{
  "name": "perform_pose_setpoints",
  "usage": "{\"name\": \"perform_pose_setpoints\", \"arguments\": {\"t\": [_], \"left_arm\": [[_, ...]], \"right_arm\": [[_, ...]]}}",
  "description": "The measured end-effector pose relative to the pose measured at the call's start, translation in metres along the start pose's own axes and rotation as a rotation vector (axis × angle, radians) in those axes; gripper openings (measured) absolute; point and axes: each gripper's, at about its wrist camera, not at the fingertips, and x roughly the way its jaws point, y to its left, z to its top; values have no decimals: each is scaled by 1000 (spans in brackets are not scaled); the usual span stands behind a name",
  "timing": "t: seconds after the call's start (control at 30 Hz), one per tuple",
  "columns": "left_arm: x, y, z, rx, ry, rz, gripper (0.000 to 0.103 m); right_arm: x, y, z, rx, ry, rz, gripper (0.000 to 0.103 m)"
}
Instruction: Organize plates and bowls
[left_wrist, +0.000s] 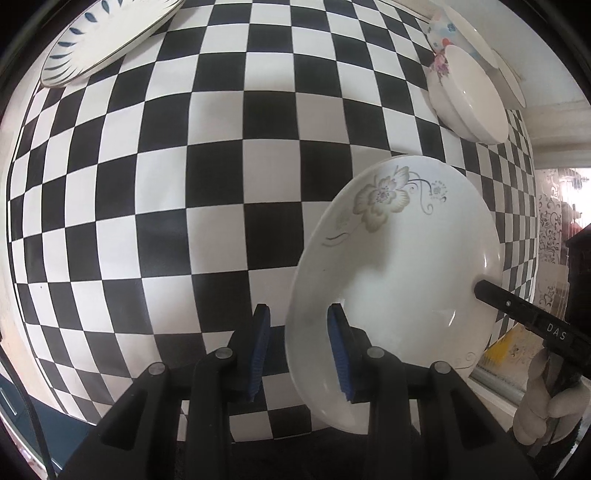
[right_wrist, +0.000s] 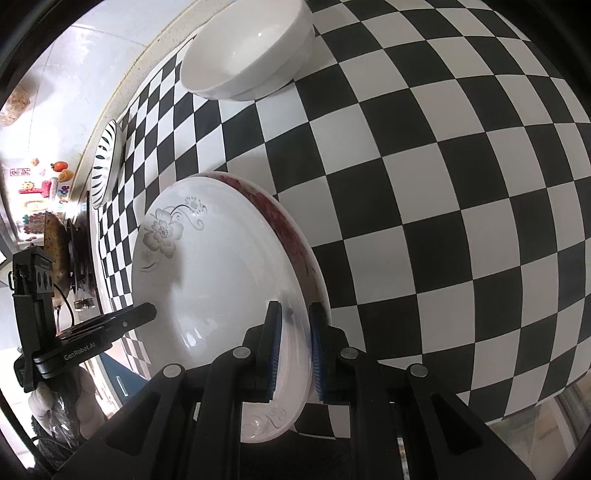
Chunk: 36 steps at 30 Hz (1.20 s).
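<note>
On the left of my left wrist view, the blue-leaf plate (left_wrist: 107, 40) lies far off on the checkered bench (left_wrist: 221, 184). My left gripper (left_wrist: 299, 354) has its jaws spread a little; the rim of the grey-flower plate (left_wrist: 399, 266) passes between the blue pads, but I see a gap on one side, so I judge it holds nothing. Farther right, my right gripper (right_wrist: 295, 350) pinches the opposite rim, above a red-patterned plate (right_wrist: 291, 236). The stacked white bowls (right_wrist: 247, 55) stand well apart. The risk: one thin-edge grip on smooth glaze may slip or tilt the plate, and it would strike the plate below.
</note>
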Motion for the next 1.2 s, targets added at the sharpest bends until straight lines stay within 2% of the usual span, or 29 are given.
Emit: {"name": "perform_pose_setpoints", "arguments": {"t": [0.37,0.47,0.53,0.6,0.7,0.87,0.97,1.03,1.1,1.2], "left_arm": [[10,-9,-10,28,17,-11,30],[9,-9,-14,42,17,-10,30],[10,-19,-14,44,16,-8,30],[10,-19,-14,43,14,-10,30],[8,-20,-13,45,10,-8,30],[-2,-22,-12,45,-10,-5,30],[-21,-15,-8,29,-61,-21,30],[-35,-8,-6,10,-106,-8,30],[-52,4,-2,-22,-157,-4,35],[-74,27,9,-72,-214,3,35]], "right_arm": [[-6,3,1,20,34,-12,21],[-10,9,0,-1,28,-43,23],[-12,12,0,-18,25,-60,36],[-12,14,-1,-37,24,-90,43],[-10,16,-3,-43,39,-68,44],[-16,18,-3,-40,12,-84,46],[-29,24,-1,-44,-29,-83,64],[-40,33,1,-55,-70,-70,83],[-50,46,5,-72,-105,-44,88],[-62,75,16,-110,-156,10,88]]}}
